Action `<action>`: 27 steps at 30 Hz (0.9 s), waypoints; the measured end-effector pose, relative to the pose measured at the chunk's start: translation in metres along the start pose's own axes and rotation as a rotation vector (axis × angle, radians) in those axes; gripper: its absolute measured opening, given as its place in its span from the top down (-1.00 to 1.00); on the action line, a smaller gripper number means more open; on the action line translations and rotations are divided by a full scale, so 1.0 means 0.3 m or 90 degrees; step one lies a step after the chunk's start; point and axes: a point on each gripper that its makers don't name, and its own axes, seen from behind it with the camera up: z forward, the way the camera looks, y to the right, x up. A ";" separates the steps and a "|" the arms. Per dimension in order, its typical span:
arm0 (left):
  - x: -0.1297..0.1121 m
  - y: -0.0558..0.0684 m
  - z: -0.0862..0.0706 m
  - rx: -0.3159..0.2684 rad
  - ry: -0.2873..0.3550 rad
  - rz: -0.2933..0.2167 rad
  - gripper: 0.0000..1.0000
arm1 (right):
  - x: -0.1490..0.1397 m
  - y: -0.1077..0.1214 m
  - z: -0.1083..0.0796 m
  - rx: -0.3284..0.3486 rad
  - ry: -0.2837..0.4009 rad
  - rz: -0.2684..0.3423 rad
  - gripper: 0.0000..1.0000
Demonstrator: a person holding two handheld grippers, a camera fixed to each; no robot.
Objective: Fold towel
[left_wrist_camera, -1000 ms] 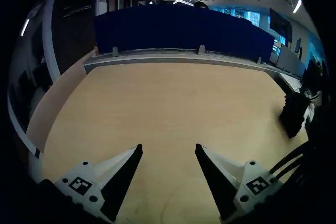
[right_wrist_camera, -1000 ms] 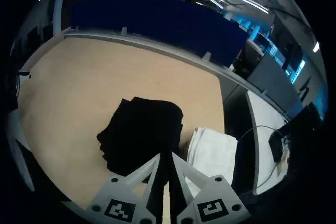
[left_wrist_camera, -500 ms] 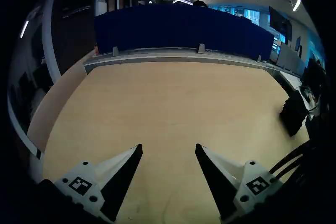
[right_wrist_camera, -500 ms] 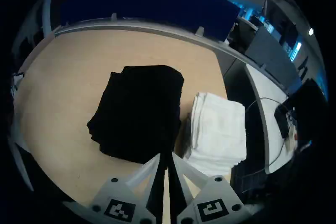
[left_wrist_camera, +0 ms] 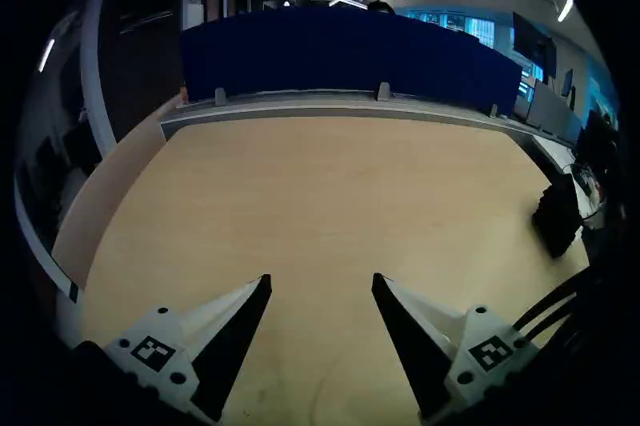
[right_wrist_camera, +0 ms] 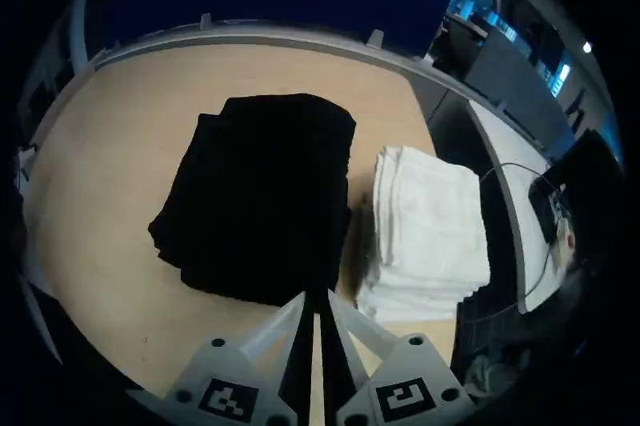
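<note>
Both towel stacks have slid up and grown larger in the right gripper view over the last second, so the right gripper [right_wrist_camera: 316,295] now looks down on them from more directly above. Its jaws are closed, with a thin sliver of the wooden table [right_wrist_camera: 96,186] showing between the two fingers and nothing held. Just ahead of the fingertips lies the folded stack of black towels [right_wrist_camera: 256,194], squared up and flat on the table. The folded stack of white towels [right_wrist_camera: 428,234] sits just beside it on the right, near the table's edge, its layered folds facing the camera. Past that edge is a pale desk [right_wrist_camera: 512,186] with a thin cable [right_wrist_camera: 500,174] running over it.

Little has changed in the left gripper view. The left gripper [left_wrist_camera: 320,278] hangs over a bare stretch of the table [left_wrist_camera: 320,178] with its jaws wide open and empty. The black towels [left_wrist_camera: 558,218] show there as a dark block far off at the right edge, well apart from this gripper. A blue partition [left_wrist_camera: 344,50] stands along the table's far side.
</note>
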 end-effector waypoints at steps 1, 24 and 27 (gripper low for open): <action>0.001 -0.001 -0.001 0.000 0.000 0.000 -0.86 | 0.004 0.000 -0.004 0.000 0.003 0.000 0.90; 0.012 0.003 -0.005 -0.002 0.004 -0.007 -0.87 | 0.108 -0.025 -0.078 0.010 0.062 -0.025 -0.82; 0.009 -0.002 -0.009 0.000 0.004 -0.009 -0.86 | 0.149 -0.043 -0.072 0.020 0.072 -0.030 -1.00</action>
